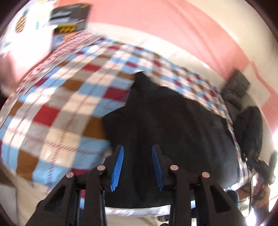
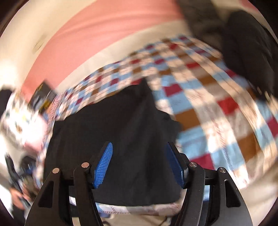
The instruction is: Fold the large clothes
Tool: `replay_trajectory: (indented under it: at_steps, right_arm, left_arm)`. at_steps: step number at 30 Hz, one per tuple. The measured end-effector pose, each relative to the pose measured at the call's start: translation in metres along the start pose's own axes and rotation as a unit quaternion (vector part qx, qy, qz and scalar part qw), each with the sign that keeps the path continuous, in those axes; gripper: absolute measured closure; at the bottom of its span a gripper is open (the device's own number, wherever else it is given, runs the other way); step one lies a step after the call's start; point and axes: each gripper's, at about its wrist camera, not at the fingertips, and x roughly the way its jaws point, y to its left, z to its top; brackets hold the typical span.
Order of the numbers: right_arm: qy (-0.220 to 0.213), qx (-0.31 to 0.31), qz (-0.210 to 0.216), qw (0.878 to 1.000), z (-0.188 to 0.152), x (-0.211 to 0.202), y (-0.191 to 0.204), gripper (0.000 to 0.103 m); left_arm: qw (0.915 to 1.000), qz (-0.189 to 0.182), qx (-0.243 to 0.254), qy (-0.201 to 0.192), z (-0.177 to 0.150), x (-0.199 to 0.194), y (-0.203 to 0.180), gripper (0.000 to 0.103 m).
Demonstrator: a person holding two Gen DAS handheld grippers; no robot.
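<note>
A black garment (image 1: 165, 121) lies partly folded on a checked bedspread (image 1: 60, 113) of blue, red, brown and white squares. My left gripper (image 1: 138, 146) hovers over the garment's near part, jaws open, with nothing pinched between the blue pads (image 1: 119, 166). In the right wrist view the same black garment (image 2: 113, 113) fills the middle, with its near edge just above the bedspread's border. My right gripper (image 2: 139, 144) stands open wider above it, and its blue pads (image 2: 102, 165) hold nothing. Both views are motion-blurred.
A black box (image 1: 71, 15) and a white printed pillow (image 1: 26, 26) lie at the far left of the bed. A grey quilted garment (image 1: 236, 87) and a dark jacket (image 1: 248, 126) are piled at the right. A pink wall (image 1: 156, 20) runs behind. A hand (image 2: 17, 196) shows at the lower left.
</note>
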Motion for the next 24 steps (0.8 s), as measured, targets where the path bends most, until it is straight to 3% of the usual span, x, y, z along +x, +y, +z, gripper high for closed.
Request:
replay_trajectory:
  at_steps: [5,7,10,12,15,19,22,24]
  right_arm:
    - [0.035,-0.123,0.019,0.992,-0.020,0.054,0.078,0.039]
    - [0.033,-0.179,-0.007,0.983,-0.030,0.078,0.100,0.039]
    - [0.012,-0.224,-0.045,0.973,-0.032,0.106,0.104,0.039]
    - [0.004,-0.222,-0.061,0.973,-0.027,0.119,0.093,0.036]
    - [0.027,-0.176,-0.054,0.983,-0.013,0.137,0.076,0.036]
    - [0.045,-0.160,-0.066,0.984,0.000,0.126,0.082,0.036]
    - [0.016,-0.137,-0.065,0.988,0.008,0.111,0.072,0.036]
    - [0.016,-0.112,-0.099,0.989,0.014,0.116,0.045,0.036]
  left_arm:
    - [0.9953,-0.054,0.075,0.028,-0.006,0.055,-0.072,0.069]
    - [0.9930,-0.043,0.101,0.044,-0.009,0.086,-0.090,0.069]
    - [0.9916,-0.013,0.125,0.031,-0.010,0.115,-0.100,0.068]
    - [0.9940,-0.015,0.104,0.030,-0.004,0.133,-0.090,0.071]
    - [0.9960,-0.013,0.079,0.041,0.006,0.149,-0.081,0.082]
    - [0.9961,-0.010,0.057,0.066,0.017,0.142,-0.085,0.084]
    - [0.9972,0.008,0.063,0.040,0.025,0.131,-0.076,0.083]
    - [0.9980,0.030,0.049,0.028,0.033,0.138,-0.055,0.088]
